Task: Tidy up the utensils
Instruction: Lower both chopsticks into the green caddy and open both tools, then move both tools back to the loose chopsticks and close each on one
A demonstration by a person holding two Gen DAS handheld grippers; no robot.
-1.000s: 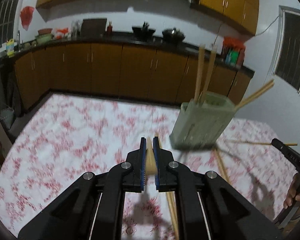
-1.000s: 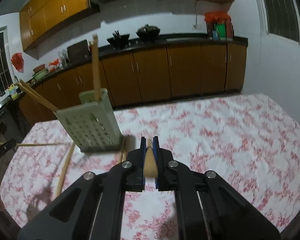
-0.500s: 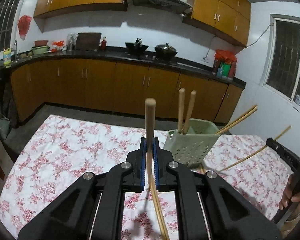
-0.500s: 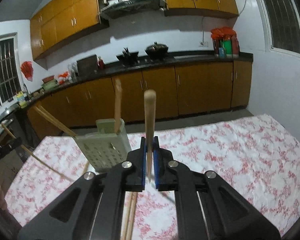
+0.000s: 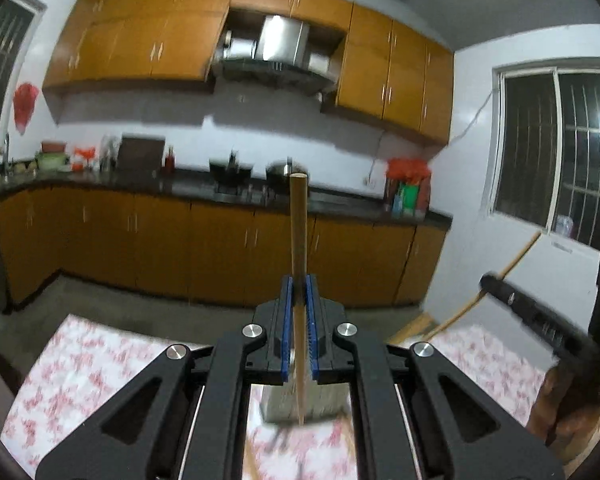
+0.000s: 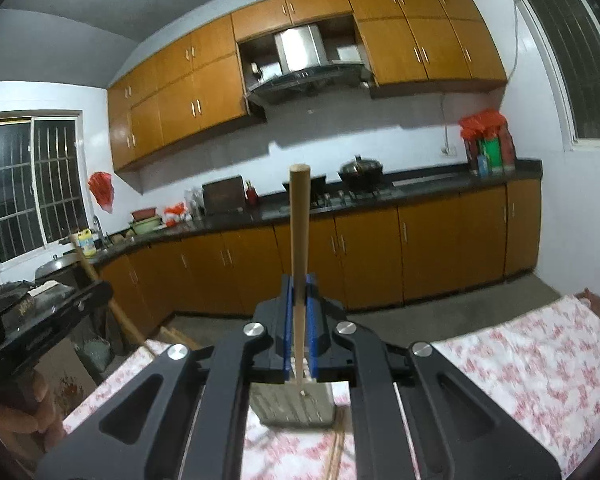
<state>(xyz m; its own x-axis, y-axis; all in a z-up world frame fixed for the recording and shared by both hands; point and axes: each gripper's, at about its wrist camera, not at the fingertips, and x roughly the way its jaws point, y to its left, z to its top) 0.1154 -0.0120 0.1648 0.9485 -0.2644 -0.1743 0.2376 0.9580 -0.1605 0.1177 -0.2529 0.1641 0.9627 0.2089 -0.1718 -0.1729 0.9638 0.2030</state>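
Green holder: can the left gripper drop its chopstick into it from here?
Probably yes. The left gripper is shut on a chopstick, upright, with the green holder just below and nothing visibly between them.

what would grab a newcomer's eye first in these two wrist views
A wooden chopstick stands upright dead centre, pinched in the left gripper; the right gripper clamps its own chopstick the same way. Below each, a pale slotted utensil holder sits on the red-flowered tablecloth, orange kitchen cabinets behind.
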